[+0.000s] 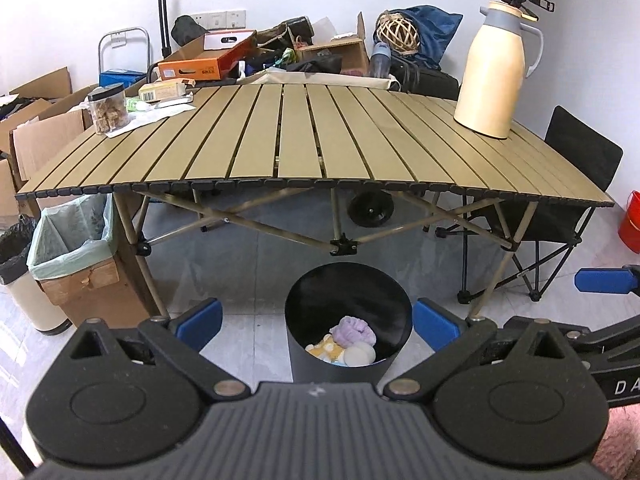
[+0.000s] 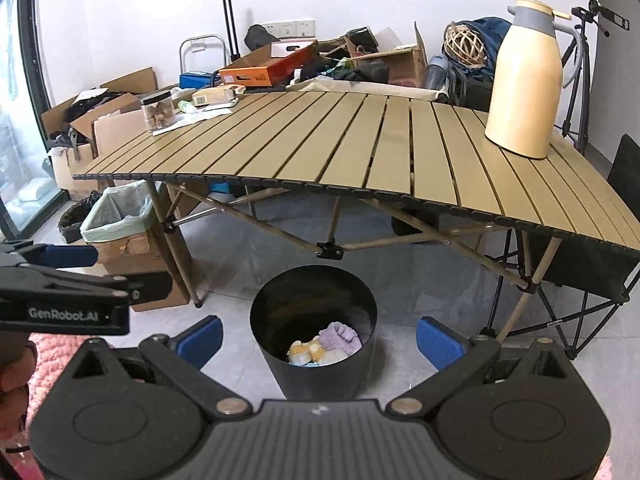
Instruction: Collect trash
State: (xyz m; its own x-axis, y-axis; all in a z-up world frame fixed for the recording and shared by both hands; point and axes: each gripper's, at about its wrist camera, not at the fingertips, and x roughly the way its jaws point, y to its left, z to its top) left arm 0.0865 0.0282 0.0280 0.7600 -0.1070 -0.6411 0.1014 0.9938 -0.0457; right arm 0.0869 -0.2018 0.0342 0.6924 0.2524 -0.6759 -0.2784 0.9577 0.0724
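Note:
A black round bin (image 1: 348, 292) stands on the floor in front of the slatted table (image 1: 304, 140). It holds a purple crumpled piece (image 1: 357, 330), yellow and white scraps and a white disc (image 1: 357, 355). The bin also shows in the right wrist view (image 2: 314, 292) with the same trash (image 2: 339, 338) inside. My left gripper (image 1: 318, 326) is open and empty, above and in front of the bin. My right gripper (image 2: 319, 338) is open and empty too, beside the left one. Each gripper's blue finger shows in the other's view: the right one (image 1: 604, 280), the left one (image 2: 68, 255).
On the table stand a cream thermos jug (image 1: 496, 68), a jar of snacks (image 1: 109, 109) and a small box with papers (image 1: 164, 92). A lined cardboard bin (image 1: 76, 240) and a black-bagged can (image 1: 16, 248) stand left. A folding chair (image 1: 576, 184) is right. Boxes and clutter lie behind.

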